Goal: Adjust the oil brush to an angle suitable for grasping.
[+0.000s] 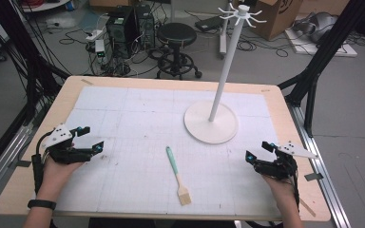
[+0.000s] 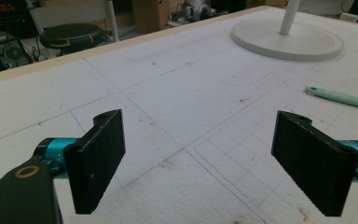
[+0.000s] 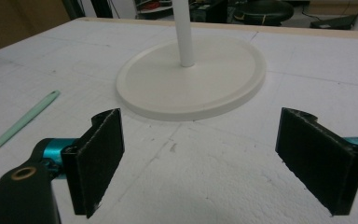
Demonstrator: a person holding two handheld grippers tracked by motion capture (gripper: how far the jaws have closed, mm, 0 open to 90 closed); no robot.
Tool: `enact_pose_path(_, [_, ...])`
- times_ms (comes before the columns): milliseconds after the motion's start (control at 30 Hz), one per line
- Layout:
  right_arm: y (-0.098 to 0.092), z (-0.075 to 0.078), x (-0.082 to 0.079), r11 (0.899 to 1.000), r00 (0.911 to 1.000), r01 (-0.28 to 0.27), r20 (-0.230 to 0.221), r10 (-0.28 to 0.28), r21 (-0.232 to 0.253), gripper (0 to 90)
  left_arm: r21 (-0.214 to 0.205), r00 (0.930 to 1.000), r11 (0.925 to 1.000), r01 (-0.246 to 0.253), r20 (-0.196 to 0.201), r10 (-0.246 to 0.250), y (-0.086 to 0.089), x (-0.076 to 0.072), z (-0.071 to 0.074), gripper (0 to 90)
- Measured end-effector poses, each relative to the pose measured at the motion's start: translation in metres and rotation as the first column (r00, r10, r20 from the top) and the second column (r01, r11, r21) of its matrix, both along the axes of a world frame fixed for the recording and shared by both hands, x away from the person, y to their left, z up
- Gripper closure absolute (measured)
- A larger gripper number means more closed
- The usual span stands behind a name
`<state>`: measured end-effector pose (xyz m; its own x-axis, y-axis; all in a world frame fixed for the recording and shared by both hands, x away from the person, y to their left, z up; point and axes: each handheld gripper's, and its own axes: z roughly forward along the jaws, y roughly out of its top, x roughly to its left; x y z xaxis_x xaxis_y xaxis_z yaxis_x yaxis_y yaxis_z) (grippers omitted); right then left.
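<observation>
Wooden table (image 1: 285, 102) under a white gridded mat (image 1: 138, 118)

A mint-handled pastry brush (image 1: 177, 175) lies near the mat's front edge, while the round base of a white hook stand (image 1: 211, 122) sits farther back to the right, well apart.

Grey floor (image 1: 356, 118), black stool (image 1: 177, 34), computer towers (image 1: 123, 23), cardboard box (image 1: 278, 14).

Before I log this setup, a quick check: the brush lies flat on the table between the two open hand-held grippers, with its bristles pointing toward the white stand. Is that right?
Not quite. The brush does lie flat between the open left hand-held gripper and right hand-held gripper, but the high view shows its green handle end pointing toward the white stand; the bristles face the person's edge of the table.
</observation>
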<state>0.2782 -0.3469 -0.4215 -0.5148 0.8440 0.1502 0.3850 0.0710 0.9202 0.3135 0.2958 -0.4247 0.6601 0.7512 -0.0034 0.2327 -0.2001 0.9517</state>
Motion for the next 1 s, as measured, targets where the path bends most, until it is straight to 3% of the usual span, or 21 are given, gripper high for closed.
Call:
enact_pose_path(567, [0.026, 0.01, 0.0, 0.995, 0.9946, -0.103, 0.014, 0.102, 0.005, 14.4, -0.002, 1.0, 1.0, 0.003, -0.008, -0.003, 0.0, 0.0, -0.001, 17.9])
enact_pose_path(1000, [0.06, 0.016, 0.001, 0.979, 0.9784, -0.206, 0.017, 0.206, -0.011, 14.4, -0.004, 1.0, 1.0, 0.002, -0.009, -0.002, 0.001, 0.0, -0.001, 17.9])
